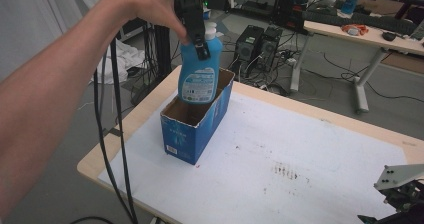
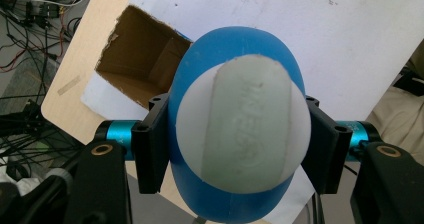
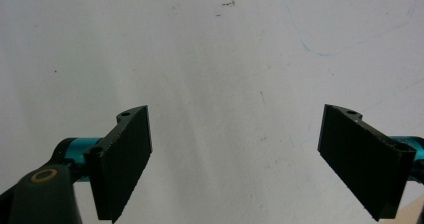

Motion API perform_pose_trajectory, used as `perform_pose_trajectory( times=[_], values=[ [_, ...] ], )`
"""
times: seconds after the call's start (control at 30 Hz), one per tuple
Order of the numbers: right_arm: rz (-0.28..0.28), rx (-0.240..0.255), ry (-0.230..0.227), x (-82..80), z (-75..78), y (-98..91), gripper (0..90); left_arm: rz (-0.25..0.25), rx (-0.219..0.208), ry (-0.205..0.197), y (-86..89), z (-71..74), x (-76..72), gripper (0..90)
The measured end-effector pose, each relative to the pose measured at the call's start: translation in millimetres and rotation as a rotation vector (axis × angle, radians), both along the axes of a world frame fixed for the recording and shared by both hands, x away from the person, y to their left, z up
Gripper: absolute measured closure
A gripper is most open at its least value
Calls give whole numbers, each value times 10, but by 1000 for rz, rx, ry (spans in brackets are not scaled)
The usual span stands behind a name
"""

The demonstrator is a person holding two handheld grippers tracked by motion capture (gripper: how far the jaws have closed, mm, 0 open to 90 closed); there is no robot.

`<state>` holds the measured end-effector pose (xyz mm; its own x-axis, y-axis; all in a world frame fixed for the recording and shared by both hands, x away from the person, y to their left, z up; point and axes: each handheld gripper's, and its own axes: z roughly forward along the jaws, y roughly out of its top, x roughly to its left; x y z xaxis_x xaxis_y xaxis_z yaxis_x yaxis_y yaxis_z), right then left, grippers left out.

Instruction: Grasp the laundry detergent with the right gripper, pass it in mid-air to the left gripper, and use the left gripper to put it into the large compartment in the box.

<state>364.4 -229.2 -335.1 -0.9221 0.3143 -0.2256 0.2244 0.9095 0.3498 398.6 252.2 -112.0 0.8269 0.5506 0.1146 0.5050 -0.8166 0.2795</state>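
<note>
Left claw [image 1: 200,36] pinches the blue bottle [image 1: 200,74] by its shoulders just under the white cap [image 2: 243,123], hanging it over the open cardboard box [image 1: 195,129] at ten o'clock on the table [image 1: 320,159]. Smooth, rounded plastic — slippery, I'd guess, and fairly light (fill unknown) — so the narrow neck looks safest. Right claw [image 3: 235,159] idles, jaws spread wide over the bare white mat [image 3: 225,44].
</note>
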Motion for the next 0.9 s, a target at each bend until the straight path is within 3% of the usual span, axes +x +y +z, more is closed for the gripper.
perform_pose_trajectory(
  times=[0.23,0.67,0.9],
  values=[
    [0,-7,-8,-1,-10,10,132,5,0,8,46,-150,2,382],
    [-6,-6,-8,-38,-32,-26,132,-3,17,44,77,-660,59,381],
    [-4,-7,-1,-46,-69,-36,132,-5,20,50,93,-854,59,381]
  ],
)
